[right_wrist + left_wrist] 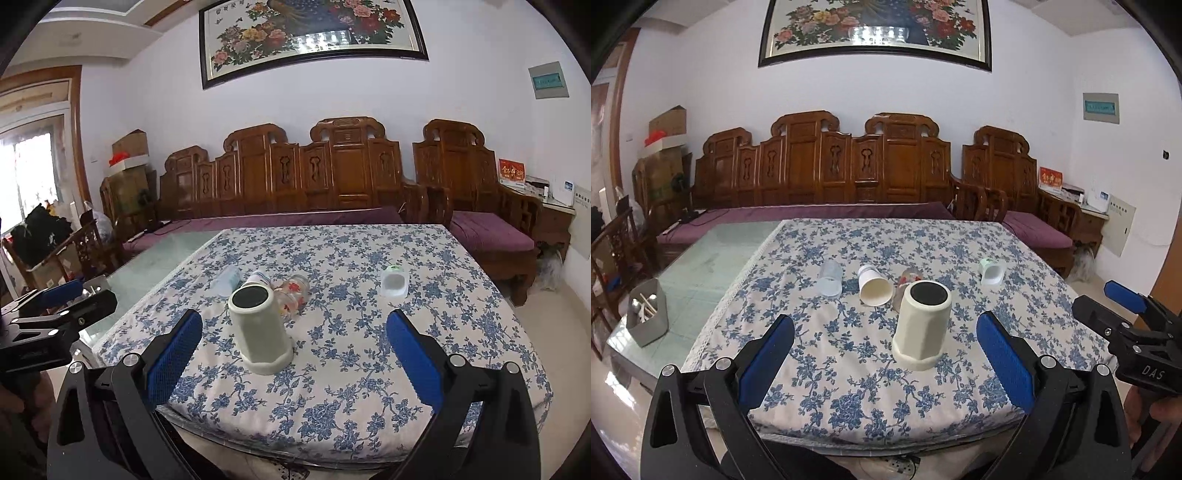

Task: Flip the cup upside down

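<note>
Nearest, the left gripper (884,354) hangs over the table's front edge with its blue pads (766,360) spread wide and nothing between them. The right gripper (293,356) is likewise wide apart and empty; in the left wrist view it shows at 3 o'clock (1126,325).

Just beyond the fingertips, the cream cup (922,325) stands mouth-down on the floral tablecloth (849,398), its dark round base facing up and its flared rim flat on the cloth.

Behind it, from 11 to 1 o'clock, lie a translucent cup (830,278), a white paper cup (873,286), a printed glass (293,293) partly hidden behind the cream cup, and a small white cup with a green band (991,271) set apart. A grey utensil box (648,314) sits at 9 o'clock on the bare glass tabletop (713,258).
</note>
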`<state>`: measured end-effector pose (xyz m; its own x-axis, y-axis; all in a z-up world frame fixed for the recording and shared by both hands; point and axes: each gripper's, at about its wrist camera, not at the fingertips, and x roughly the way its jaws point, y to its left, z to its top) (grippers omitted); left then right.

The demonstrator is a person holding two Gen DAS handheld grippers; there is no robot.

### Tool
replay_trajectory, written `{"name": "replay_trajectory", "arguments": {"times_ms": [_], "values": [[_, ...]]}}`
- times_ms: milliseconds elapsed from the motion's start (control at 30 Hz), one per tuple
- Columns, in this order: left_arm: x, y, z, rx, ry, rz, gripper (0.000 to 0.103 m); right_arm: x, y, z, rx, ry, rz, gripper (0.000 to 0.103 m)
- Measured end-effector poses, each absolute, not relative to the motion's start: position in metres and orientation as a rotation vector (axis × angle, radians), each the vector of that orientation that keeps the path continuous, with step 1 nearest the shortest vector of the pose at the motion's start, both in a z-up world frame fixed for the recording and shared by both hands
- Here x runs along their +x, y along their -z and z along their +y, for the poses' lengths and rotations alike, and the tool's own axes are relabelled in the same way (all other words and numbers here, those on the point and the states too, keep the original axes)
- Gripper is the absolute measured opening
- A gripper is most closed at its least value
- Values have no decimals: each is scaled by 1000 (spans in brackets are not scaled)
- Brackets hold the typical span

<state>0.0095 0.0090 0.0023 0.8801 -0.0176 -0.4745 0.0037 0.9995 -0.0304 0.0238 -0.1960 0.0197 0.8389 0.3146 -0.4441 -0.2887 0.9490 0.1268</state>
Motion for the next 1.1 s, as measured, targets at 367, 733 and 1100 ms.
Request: {"name": "replay_trajectory", "arguments": {"times_ms": [367, 733, 1100], "values": [[4, -4, 12, -37, -1, 481, 95, 24, -19, -195, 54, -317, 479, 100], [4, -5, 12, -32, -3, 481, 95, 25, -18, -194, 59, -320, 476, 100], [4, -5, 12, -33, -2, 480, 95, 25, -17, -194, 61, -324, 478, 100]]}}
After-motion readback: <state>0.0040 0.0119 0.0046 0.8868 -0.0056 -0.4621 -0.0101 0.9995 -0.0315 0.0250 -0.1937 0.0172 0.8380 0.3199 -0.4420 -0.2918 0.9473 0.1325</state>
